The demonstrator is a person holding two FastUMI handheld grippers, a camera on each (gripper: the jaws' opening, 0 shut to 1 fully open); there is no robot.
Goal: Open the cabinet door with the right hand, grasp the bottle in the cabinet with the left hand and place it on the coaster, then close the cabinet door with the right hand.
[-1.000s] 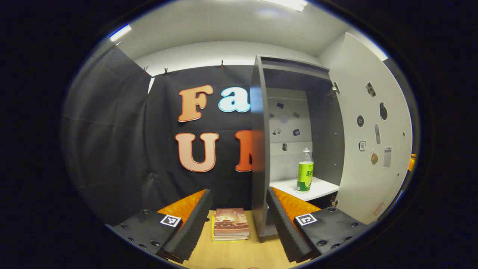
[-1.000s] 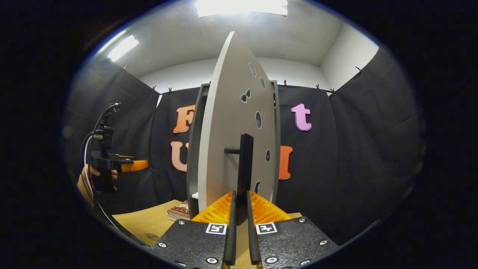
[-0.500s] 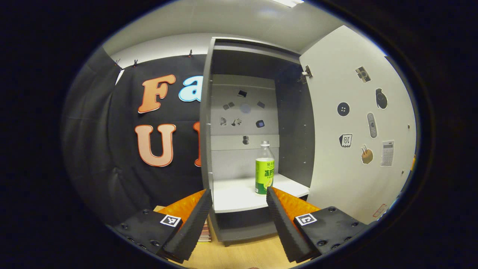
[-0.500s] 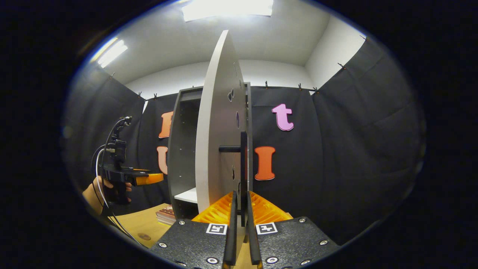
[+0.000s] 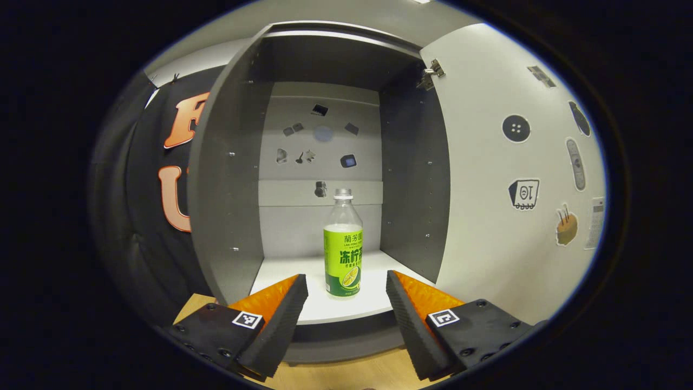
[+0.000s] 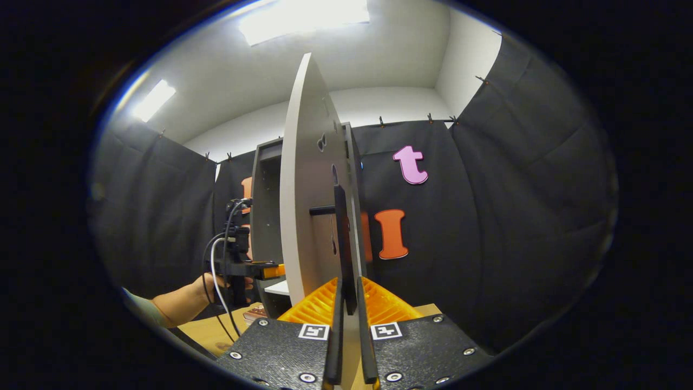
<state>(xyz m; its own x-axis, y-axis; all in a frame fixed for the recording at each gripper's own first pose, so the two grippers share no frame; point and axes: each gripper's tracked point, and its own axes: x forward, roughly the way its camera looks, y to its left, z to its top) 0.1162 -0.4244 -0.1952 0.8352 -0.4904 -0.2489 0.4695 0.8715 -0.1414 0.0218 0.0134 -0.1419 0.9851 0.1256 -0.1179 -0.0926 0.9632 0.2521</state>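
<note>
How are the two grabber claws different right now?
The left gripper is wide open with nothing between its fingers; the right gripper is pinched shut on the door handle. The left gripper points into the cabinet at the bottle, short of it; the right gripper is beside the open cabinet door. Both have two fingers.

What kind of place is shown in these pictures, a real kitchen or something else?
Probably a staged recording booth, not a kitchen: black cloth walls pinned up with clips, one small grey cabinet on a wooden table, and a single green-labelled bottle on its shelf.
</note>
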